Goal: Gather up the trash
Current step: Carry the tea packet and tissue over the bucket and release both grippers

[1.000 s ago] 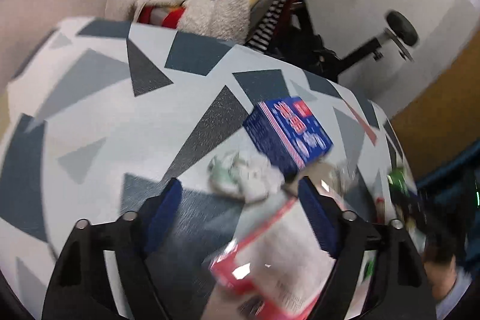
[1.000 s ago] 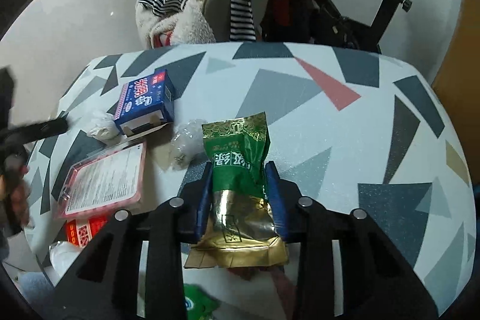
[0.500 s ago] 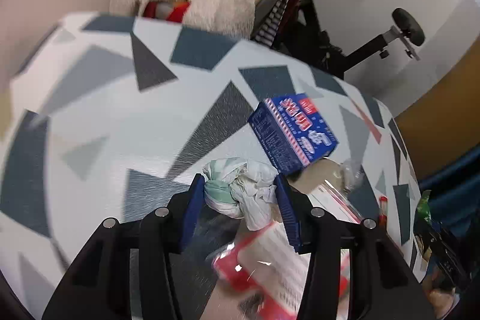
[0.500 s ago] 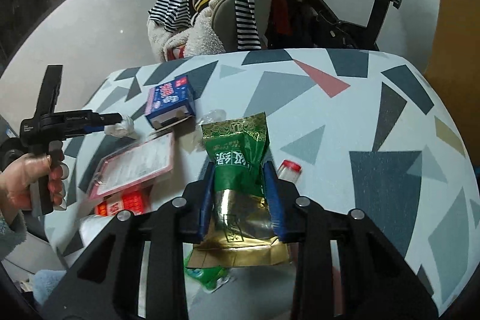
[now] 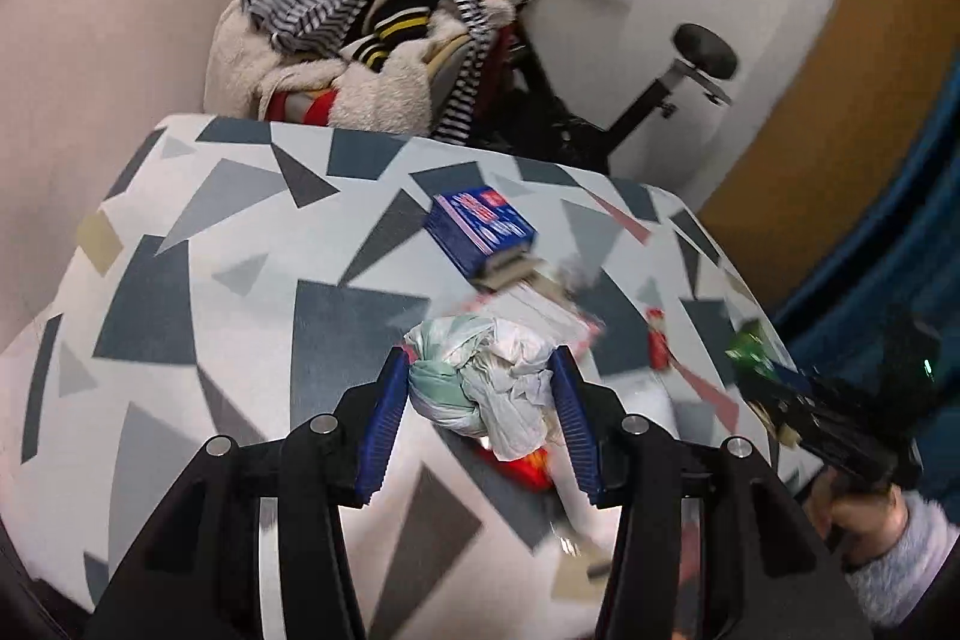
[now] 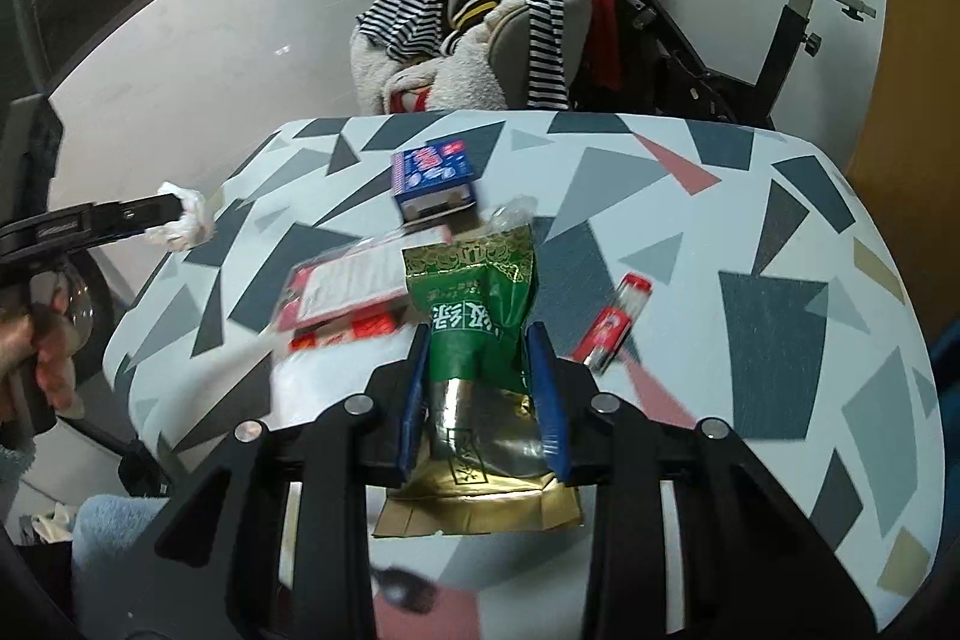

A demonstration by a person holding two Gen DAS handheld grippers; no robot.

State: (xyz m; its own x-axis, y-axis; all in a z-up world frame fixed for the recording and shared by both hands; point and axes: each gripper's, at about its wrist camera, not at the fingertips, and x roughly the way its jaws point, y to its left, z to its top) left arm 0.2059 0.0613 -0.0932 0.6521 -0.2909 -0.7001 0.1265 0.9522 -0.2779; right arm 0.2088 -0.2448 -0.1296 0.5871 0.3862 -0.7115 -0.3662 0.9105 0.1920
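While our left gripper [image 5: 477, 394] pinches the crumpled tissue [image 5: 486, 382] clear above the table [image 5: 198, 244], we look right: our right gripper [image 6: 480, 382] clamps the green packet [image 6: 474, 304], also lifted. Both pickups look done; next we need a bin, which neither view shows

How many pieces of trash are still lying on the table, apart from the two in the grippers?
4 that I can tell: the blue box near the middle, the flat red-edged pack nearer, a red wrapper under it, and the small red tube to the right. More may be hidden behind the grippers.
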